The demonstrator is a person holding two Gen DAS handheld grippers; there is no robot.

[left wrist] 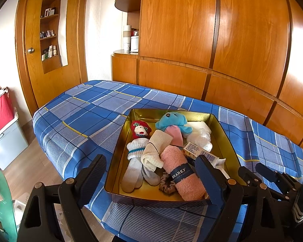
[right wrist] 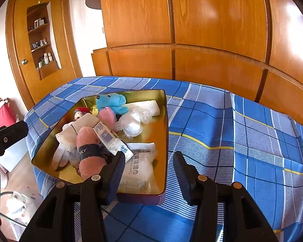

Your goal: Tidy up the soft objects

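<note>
A gold metal tin [left wrist: 222,133] [right wrist: 165,125] sits on the blue plaid bed. It holds a blue plush toy [left wrist: 172,121] [right wrist: 112,102], a rolled pink towel with a dark band [left wrist: 181,173] [right wrist: 89,153], a cream cloth [left wrist: 154,151], white socks [left wrist: 134,161], a red-capped doll [left wrist: 140,130], a brown scrunchie [left wrist: 167,184], a tissue pack [right wrist: 111,139], a wipes packet [right wrist: 139,167] and a plastic bag [right wrist: 134,122]. My left gripper [left wrist: 151,175] is open, straddling the tin's near end. My right gripper [right wrist: 149,171] is open over the tin's near right corner. Both are empty.
The blue plaid bedspread [left wrist: 86,113] [right wrist: 242,141] covers the bed. Wooden wardrobe panels [left wrist: 192,40] stand behind it, and a wooden door with shelves [left wrist: 50,40] is at the left. A red bag on a white box [left wrist: 2,125] stands on the floor at left.
</note>
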